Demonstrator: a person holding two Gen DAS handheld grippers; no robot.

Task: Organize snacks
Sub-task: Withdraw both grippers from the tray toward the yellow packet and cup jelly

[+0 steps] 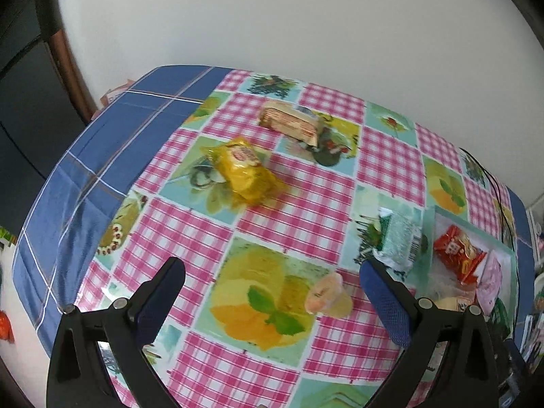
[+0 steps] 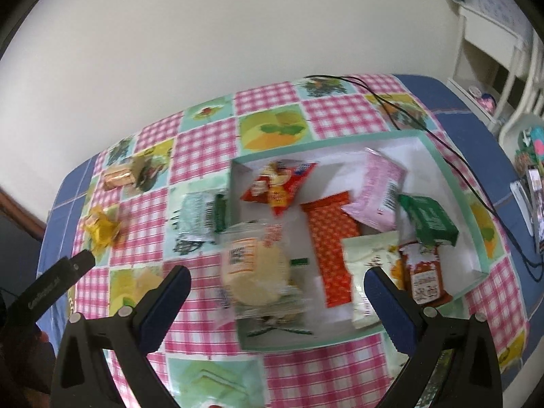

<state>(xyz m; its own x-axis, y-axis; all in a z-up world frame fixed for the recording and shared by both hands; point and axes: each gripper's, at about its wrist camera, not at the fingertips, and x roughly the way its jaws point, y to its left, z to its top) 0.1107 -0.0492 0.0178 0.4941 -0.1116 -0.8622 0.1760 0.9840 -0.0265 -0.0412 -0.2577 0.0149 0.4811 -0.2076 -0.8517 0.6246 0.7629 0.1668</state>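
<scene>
A mint-rimmed white box (image 2: pixel 452 176) holds several snacks: a red packet (image 2: pixel 278 183), an orange bar (image 2: pixel 331 238), a pink packet (image 2: pixel 377 190) and a green packet (image 2: pixel 430 221). A clear packet of round crackers (image 2: pixel 253 272) looks blurred at the box's near-left corner, just ahead of my open right gripper (image 2: pixel 278 302). On the cloth outside lie a green-white packet (image 2: pixel 197 217), a yellow packet (image 1: pixel 244 170), a brown wafer pack (image 1: pixel 292 124) and a small jelly cup (image 1: pixel 328 295). My left gripper (image 1: pixel 275 292) is open; the jelly cup lies between its fingers, nearer the right one.
The table wears a pink-check and fruit-print oilcloth (image 1: pixel 299 210) over a blue cloth (image 1: pixel 102 156). A black cable (image 2: pixel 442 142) runs along the box's far right side. A white wall backs the table; white furniture (image 2: pixel 493 51) stands to the right.
</scene>
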